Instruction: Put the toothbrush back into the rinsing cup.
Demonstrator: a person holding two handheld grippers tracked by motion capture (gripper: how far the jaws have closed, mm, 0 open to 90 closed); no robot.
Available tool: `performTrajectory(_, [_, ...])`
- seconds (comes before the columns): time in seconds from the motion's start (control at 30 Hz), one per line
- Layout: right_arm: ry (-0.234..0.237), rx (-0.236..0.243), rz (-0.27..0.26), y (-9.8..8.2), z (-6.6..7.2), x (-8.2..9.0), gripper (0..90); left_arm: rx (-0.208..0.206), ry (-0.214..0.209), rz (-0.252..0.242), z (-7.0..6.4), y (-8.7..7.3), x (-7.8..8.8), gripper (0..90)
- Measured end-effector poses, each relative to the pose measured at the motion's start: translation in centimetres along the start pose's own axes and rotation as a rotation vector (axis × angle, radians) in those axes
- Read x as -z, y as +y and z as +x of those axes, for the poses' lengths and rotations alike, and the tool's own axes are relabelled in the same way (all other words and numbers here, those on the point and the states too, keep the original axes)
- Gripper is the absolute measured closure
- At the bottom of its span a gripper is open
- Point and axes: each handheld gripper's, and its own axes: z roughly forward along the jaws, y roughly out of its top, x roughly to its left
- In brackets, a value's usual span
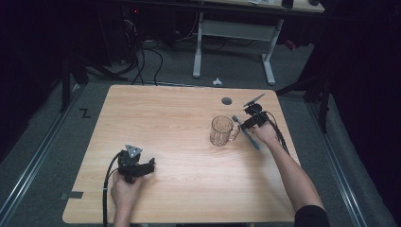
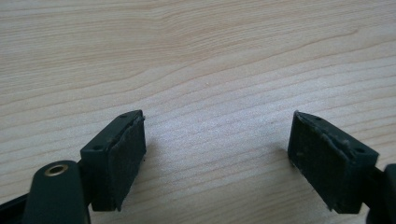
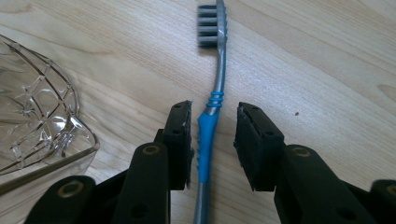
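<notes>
your right gripper (image 3: 212, 140) straddled the toothbrush (image 3: 215, 88), jaws partly open with a gap on each side of the blue grip section, pads not yet pressing (so nothing was held). the toothbrush lay flat near the right edge of the tabletop (image 1: 179, 118), just beside the handle of the glass mug (image 1: 221, 130), bristles pointing to the far edge. it looked light, thin and smooth, likely to roll or twist, so the ribbed blue grip was the place to pinch. your left gripper (image 2: 217, 154) rested wide open and empty near the front left corner
</notes>
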Motion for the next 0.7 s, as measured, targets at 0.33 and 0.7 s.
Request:
performTrajectory(0.33, [0.003,-0.009,0.023,0.1,0.0,-0.9,68.1,0.000,0.000,0.000,0.0,0.0,0.0,19.7])
performTrajectory(0.7, [-0.007,-0.004,0.018,0.2,0.0,-1.2,75.5,0.000,0.000,0.000,0.0,0.0,0.0,19.7])
